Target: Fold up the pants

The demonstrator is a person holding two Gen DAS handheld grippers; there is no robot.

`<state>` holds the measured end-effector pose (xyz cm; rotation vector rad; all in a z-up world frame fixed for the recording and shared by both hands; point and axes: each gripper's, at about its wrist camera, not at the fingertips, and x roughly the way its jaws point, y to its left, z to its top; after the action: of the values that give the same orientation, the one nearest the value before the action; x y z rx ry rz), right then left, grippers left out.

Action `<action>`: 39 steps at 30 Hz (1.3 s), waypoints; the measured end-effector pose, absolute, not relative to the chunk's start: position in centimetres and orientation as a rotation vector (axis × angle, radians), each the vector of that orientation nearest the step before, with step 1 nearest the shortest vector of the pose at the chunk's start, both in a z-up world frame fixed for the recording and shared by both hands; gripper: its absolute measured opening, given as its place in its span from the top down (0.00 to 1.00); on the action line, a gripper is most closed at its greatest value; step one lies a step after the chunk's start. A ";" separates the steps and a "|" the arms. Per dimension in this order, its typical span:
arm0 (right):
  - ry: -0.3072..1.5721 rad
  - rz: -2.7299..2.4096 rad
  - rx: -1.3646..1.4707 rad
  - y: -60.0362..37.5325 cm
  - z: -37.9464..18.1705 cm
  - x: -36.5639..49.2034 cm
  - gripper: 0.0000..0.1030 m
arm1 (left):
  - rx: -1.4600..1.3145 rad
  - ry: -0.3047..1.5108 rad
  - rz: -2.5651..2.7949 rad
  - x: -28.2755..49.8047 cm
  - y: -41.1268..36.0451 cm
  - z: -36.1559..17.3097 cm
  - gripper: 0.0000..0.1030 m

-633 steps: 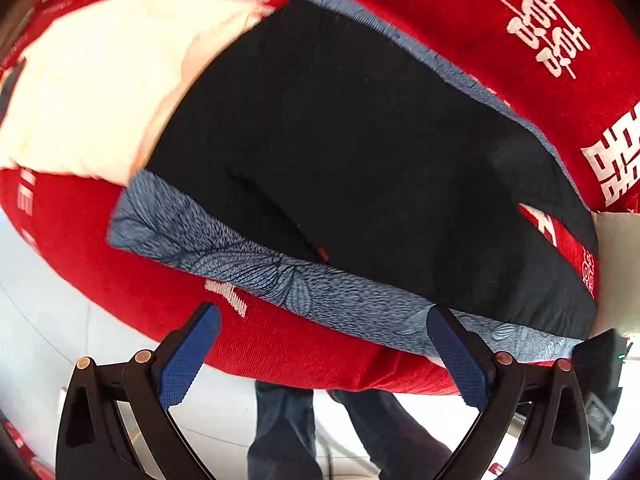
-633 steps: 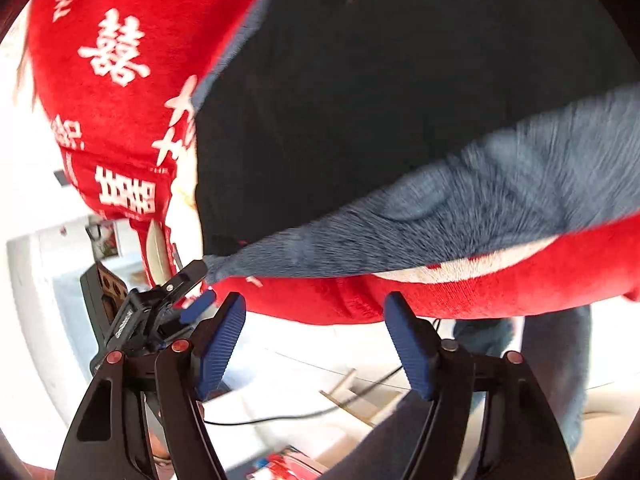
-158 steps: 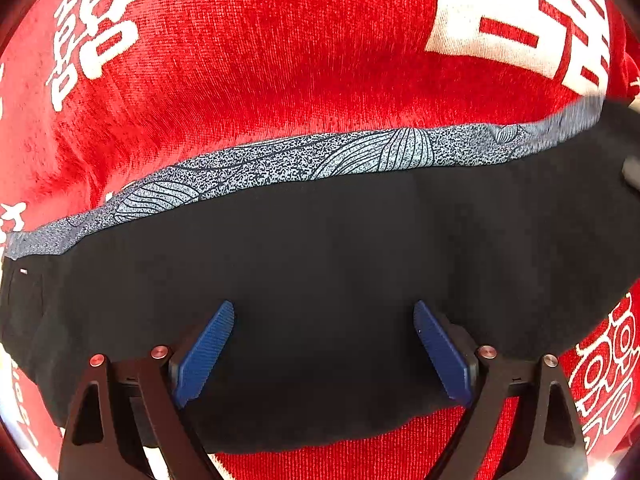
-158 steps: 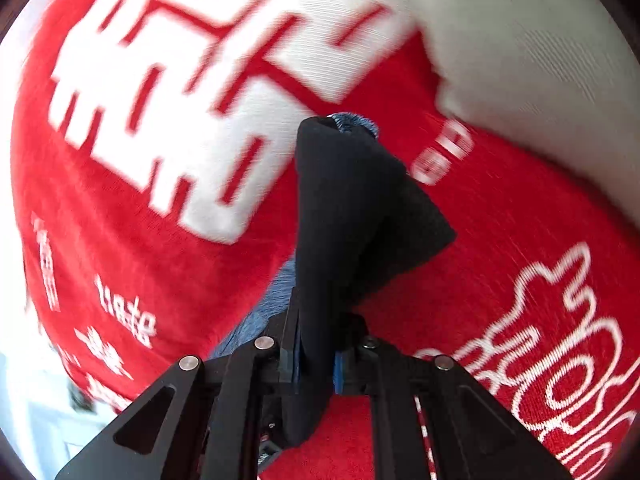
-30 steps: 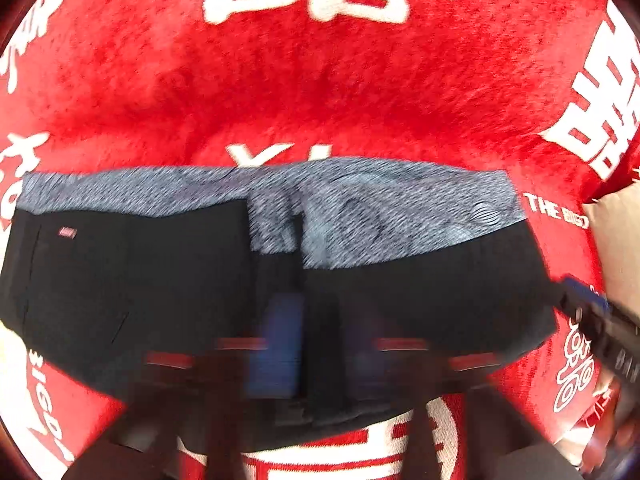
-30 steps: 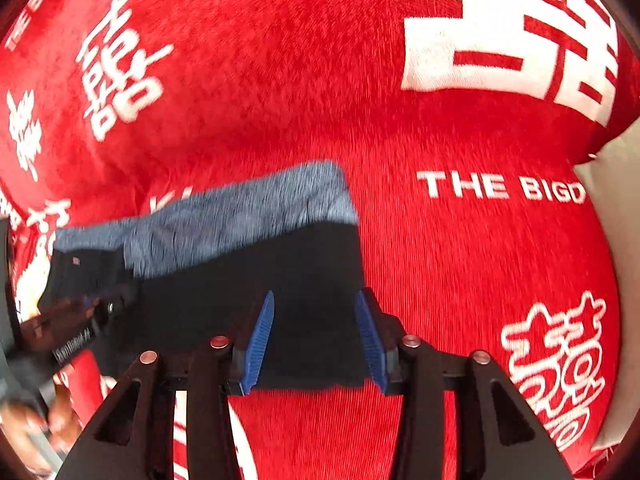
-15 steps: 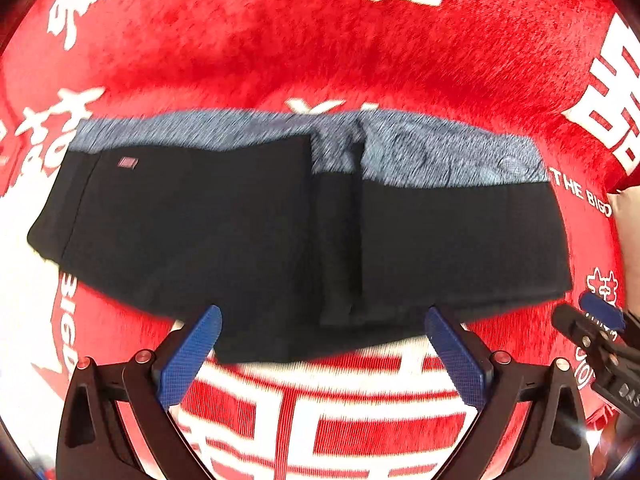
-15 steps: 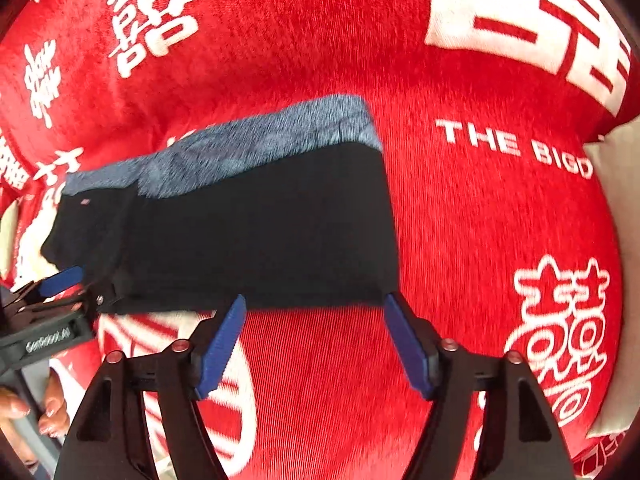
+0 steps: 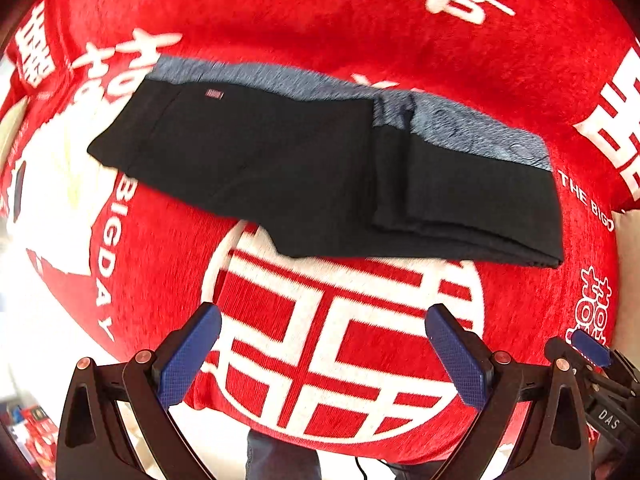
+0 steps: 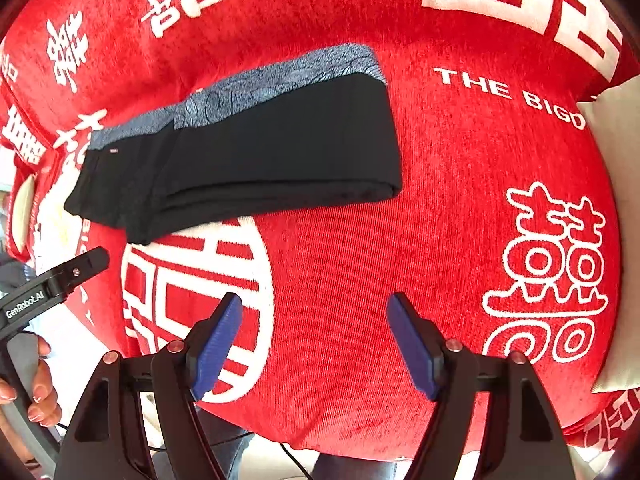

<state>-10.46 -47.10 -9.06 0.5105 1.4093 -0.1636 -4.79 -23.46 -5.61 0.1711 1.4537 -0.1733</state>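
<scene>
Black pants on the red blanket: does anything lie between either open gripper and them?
Nothing visible does. Only bare red blanket separates the left gripper and the right gripper from the folded black pants.

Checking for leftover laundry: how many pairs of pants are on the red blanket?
1: black pants, folded, lying mid-blanket beyond both open tools. Others outside the frames can't be ruled out.

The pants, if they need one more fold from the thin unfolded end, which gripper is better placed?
Probably the left. The pants show their thin single-layer end on that side, while the right gripper faces the stacked end. Both grippers are open and clear of the cloth.
</scene>
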 end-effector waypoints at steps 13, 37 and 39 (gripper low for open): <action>1.378 -0.252 0.537 -38.5 -9.8 -5.1 0.24 | 0.057 1.474 -0.167 0.6 -12.6 -7.8 0.01; 1.455 -0.220 0.171 -31.6 -15.6 7.4 0.11 | -0.257 1.400 -0.042 8.3 -2.0 -11.7 0.01; 1.463 -0.219 0.158 -31.5 -15.7 7.6 0.10 | -0.272 1.406 -0.040 8.6 -1.9 -12.0 0.01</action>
<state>7.61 -31.49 -15.66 0.1576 1.4634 -0.2191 8.56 -1.94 -11.98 -0.2719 1.4058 -0.0396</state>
